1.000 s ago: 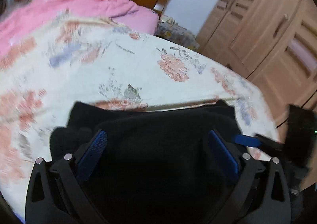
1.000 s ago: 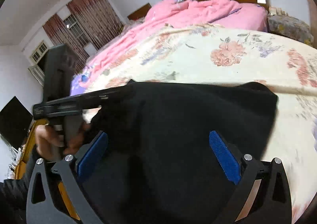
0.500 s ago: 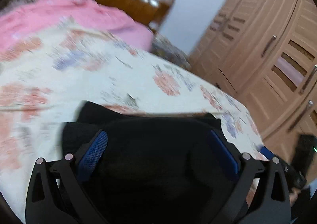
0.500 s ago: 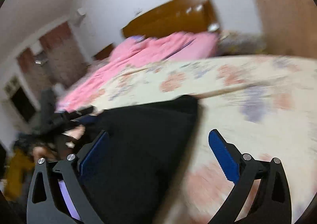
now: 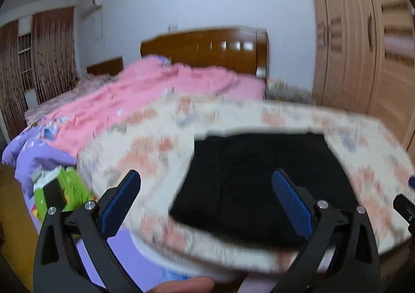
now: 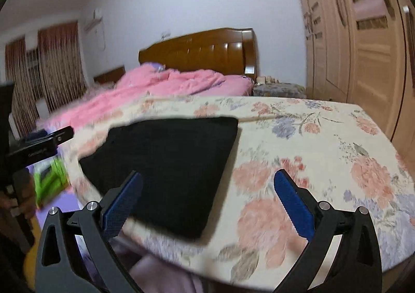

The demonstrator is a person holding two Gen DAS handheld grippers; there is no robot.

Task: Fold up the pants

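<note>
The black pants [image 5: 259, 184] lie folded into a flat rectangle on the floral sheet near the bed's front edge, also seen as the pants [image 6: 168, 163] in the right wrist view. My left gripper [image 5: 207, 199] is open, held back above the front edge with nothing between its blue pads. Equally open and empty, my right gripper [image 6: 207, 202] hovers over the pants' right edge. The left gripper's body [image 6: 39, 142] shows at the far left of the right wrist view.
A floral sheet [image 6: 324, 150] covers the bed, with a pink quilt [image 5: 155, 91] behind and a wooden headboard [image 5: 207, 49]. A wardrobe [image 6: 363, 47] stands on the right. A green box [image 5: 59, 189] and purple bedding [image 5: 33, 153] lie at the left. A fingertip [image 5: 181, 285] shows at the bottom.
Both grippers have pulled back and up from the pants, which now lie flat and free on the sheet. The views swung to show the whole room.
</note>
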